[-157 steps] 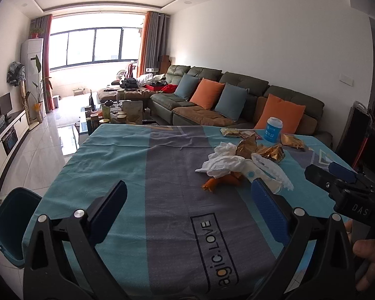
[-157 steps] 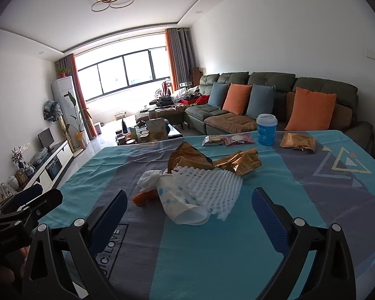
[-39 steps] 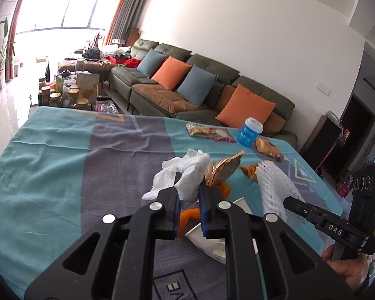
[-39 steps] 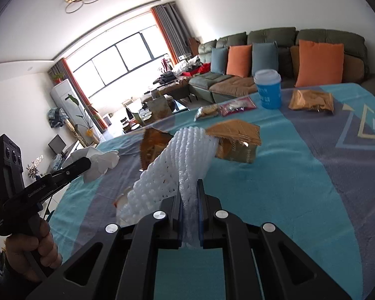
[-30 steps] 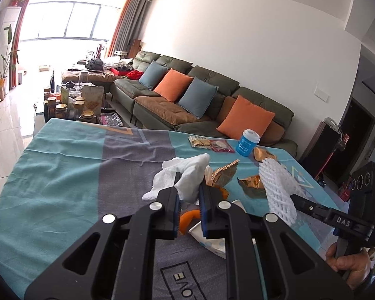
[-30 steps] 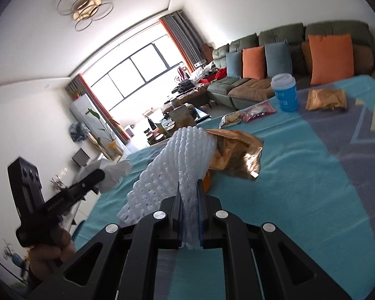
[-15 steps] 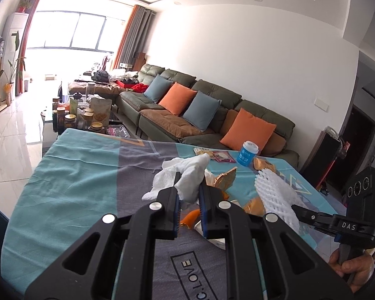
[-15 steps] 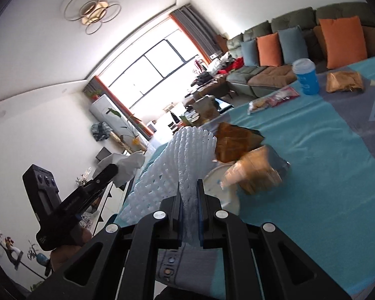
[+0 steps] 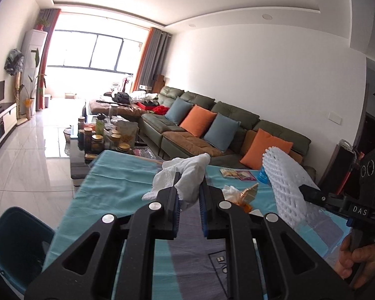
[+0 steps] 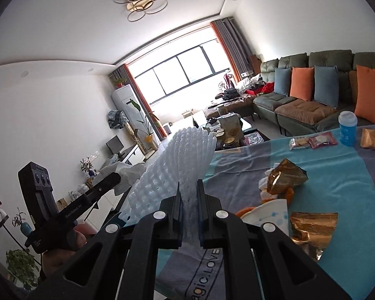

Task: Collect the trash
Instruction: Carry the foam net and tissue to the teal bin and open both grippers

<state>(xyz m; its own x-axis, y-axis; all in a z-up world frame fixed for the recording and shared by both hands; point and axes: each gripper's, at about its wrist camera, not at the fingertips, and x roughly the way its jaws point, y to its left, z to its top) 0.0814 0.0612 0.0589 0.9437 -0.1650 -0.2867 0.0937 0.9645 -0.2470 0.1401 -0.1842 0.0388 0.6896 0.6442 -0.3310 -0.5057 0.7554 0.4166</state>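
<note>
While the left gripper (image 9: 188, 197) clamps a crumpled tissue (image 9: 187, 175) and the right gripper (image 10: 188, 200) pinches a foam net (image 10: 177, 165), both above the table (image 10: 337, 187), the wrappers (image 10: 312, 227), cup (image 10: 347, 127) and snack packets (image 10: 312, 141) on the table remain uncollected; the bin (image 9: 15, 245) sits beside the table.

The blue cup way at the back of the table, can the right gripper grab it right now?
Probably not yet. The right gripper is shut on the white foam net, so its jaws are full. The blue cup stands apart, with nothing blocking it.
</note>
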